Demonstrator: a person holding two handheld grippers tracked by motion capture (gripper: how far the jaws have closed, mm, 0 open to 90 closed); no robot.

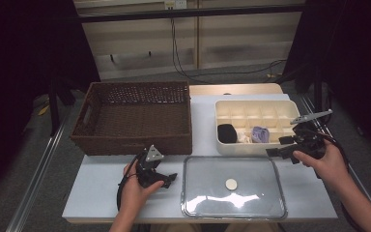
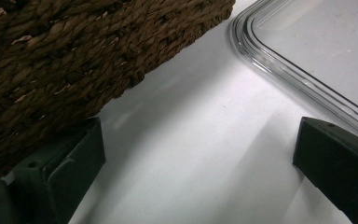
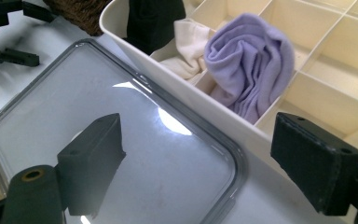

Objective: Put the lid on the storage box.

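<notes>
White table, wicker basket cut off at frame edge; right gripper spread empty over organizer rim, left gripper spread, low on table

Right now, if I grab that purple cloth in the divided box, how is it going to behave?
The purple cloth lies crumpled in soft folds, so it will probably be floppy and droop from the jaws. It looks light. It spills over a divider of the cream box beside a white cloth, so it may snag or drag that along.
</notes>
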